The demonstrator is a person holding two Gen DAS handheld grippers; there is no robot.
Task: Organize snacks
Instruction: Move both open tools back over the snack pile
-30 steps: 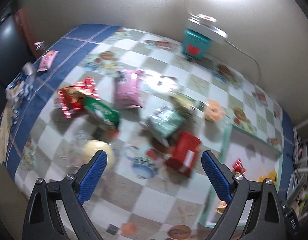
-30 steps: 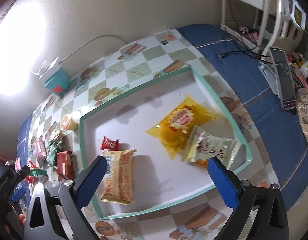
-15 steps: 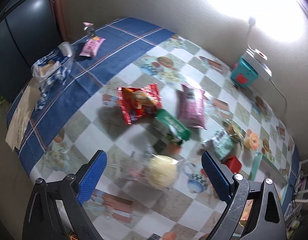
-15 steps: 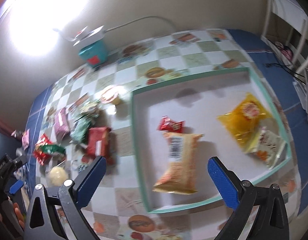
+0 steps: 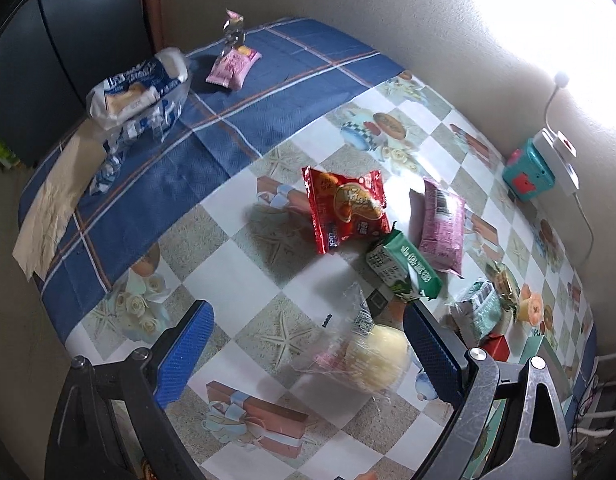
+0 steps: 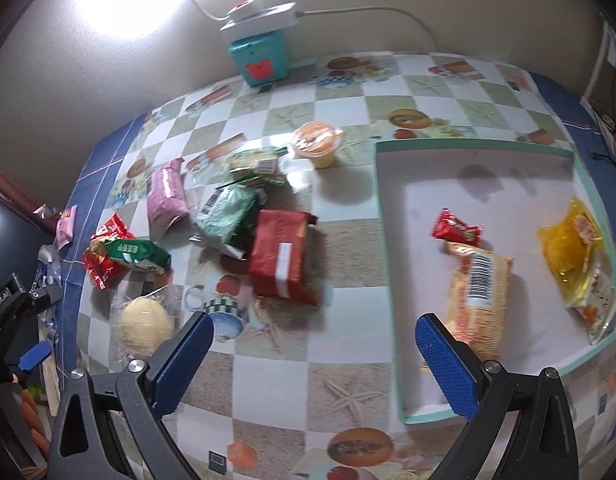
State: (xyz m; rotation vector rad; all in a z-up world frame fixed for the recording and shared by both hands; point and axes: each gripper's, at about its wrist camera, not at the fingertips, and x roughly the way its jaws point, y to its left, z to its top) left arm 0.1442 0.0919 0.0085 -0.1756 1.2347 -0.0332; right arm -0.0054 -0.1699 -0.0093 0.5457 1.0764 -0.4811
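The round pale-yellow bun in clear wrapper [image 5: 373, 354] lies just before the wide-open, empty left gripper [image 5: 308, 344], at lower centre-right of its frame, while the open, empty right gripper [image 6: 313, 344] is farther away

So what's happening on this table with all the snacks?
A person is sorting snacks into a green-rimmed tray using handheld tongs. Four packets already lie in it. Both the left tongs and right tongs are open and empty, with the left hovering by a clear-wrapped round bun. Other packets wait on the checkered tablecloth.
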